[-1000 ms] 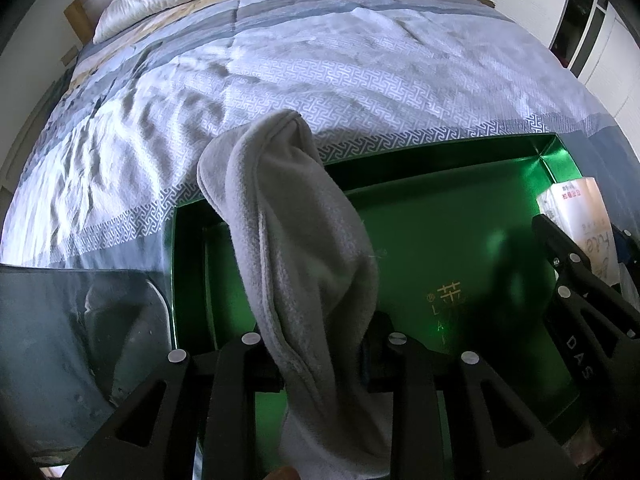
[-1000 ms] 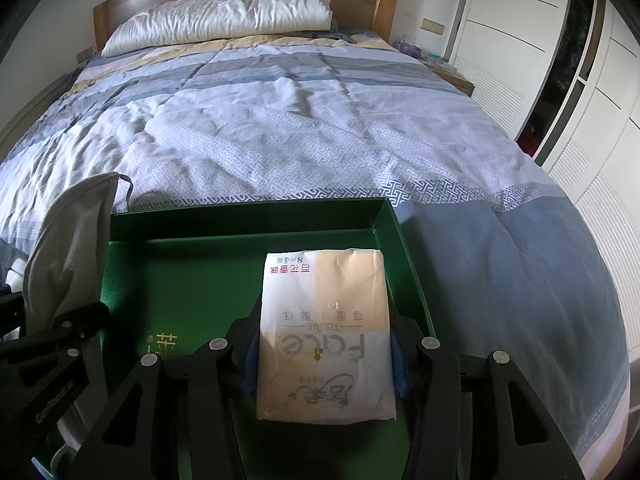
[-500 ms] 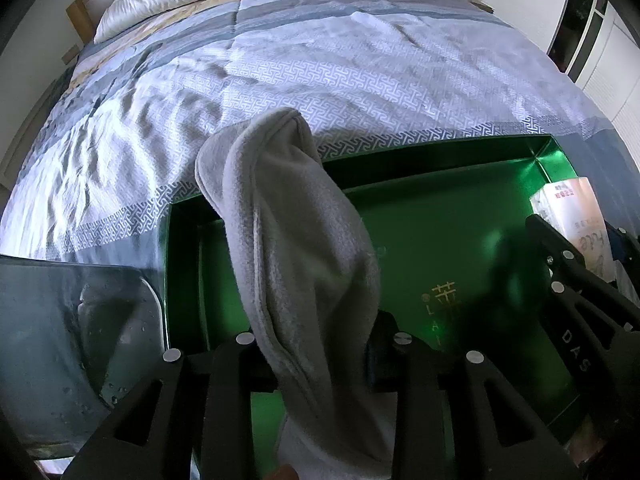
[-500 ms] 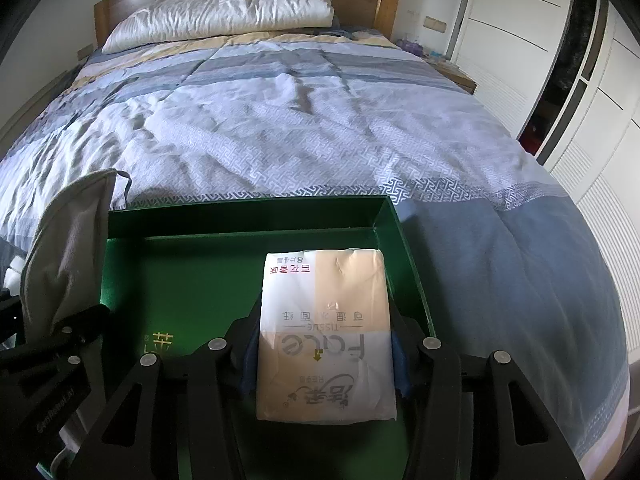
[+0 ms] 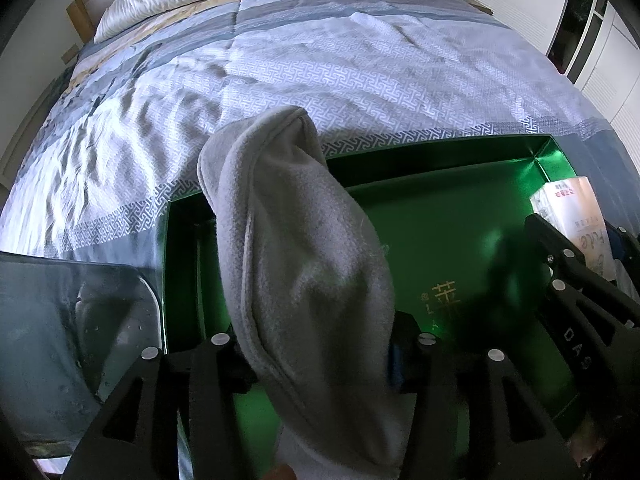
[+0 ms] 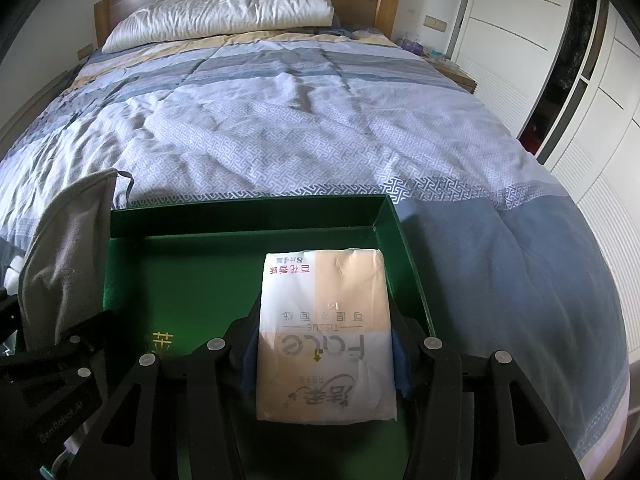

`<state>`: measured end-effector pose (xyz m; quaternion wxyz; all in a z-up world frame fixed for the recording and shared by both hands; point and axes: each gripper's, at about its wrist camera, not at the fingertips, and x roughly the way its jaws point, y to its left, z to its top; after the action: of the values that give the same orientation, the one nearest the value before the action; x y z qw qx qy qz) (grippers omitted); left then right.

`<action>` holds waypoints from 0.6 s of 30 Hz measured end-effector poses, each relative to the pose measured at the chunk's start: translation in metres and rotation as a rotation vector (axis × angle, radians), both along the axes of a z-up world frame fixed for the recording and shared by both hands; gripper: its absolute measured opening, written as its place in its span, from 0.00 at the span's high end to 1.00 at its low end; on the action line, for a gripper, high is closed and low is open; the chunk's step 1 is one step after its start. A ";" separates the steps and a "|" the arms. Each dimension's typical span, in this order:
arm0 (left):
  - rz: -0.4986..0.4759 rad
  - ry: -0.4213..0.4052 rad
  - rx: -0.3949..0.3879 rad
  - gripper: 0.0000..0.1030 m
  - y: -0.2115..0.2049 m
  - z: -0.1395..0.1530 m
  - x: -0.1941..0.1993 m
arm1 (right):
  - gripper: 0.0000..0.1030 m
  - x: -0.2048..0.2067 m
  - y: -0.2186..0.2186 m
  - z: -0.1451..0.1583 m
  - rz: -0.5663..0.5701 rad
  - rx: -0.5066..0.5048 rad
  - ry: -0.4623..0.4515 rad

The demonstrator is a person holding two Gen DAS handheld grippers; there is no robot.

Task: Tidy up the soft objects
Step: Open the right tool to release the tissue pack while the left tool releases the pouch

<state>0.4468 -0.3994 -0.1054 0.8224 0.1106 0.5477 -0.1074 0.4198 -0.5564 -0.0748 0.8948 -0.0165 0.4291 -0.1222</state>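
You have one bed (image 6: 304, 128) under a patterned quilt, with one green tray (image 6: 240, 216) lying at its near end, under both of your claws. One grey cloth (image 5: 296, 264) and one tissue pack (image 6: 326, 328) make up the soft things in view.

Your left claw (image 5: 320, 354) is clamped on the grey cloth, which stands up and forward from the jaws with its long axis pointing away from you, above the tray's left part. Your right claw (image 6: 326, 350) is clamped on the tissue pack, long axis also running forward, over the tray's right side, close beside the right wall. Each thing likely just needs lowering straight down; the pack looks nearer the tray floor.
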 end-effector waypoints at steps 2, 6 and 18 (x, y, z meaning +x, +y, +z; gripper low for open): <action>0.002 0.005 -0.009 0.56 0.001 0.000 0.001 | 0.50 0.000 0.000 0.000 0.000 0.001 0.000; 0.000 0.005 -0.006 0.52 0.002 0.001 0.000 | 0.49 0.000 0.001 0.001 0.001 -0.002 -0.002; 0.002 -0.003 -0.022 0.36 0.002 0.007 0.000 | 0.30 -0.006 0.003 0.017 0.004 -0.011 -0.036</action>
<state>0.4465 -0.3973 -0.0981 0.8245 0.1014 0.5452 -0.1125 0.4133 -0.5529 -0.0578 0.9024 -0.0200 0.4124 -0.1233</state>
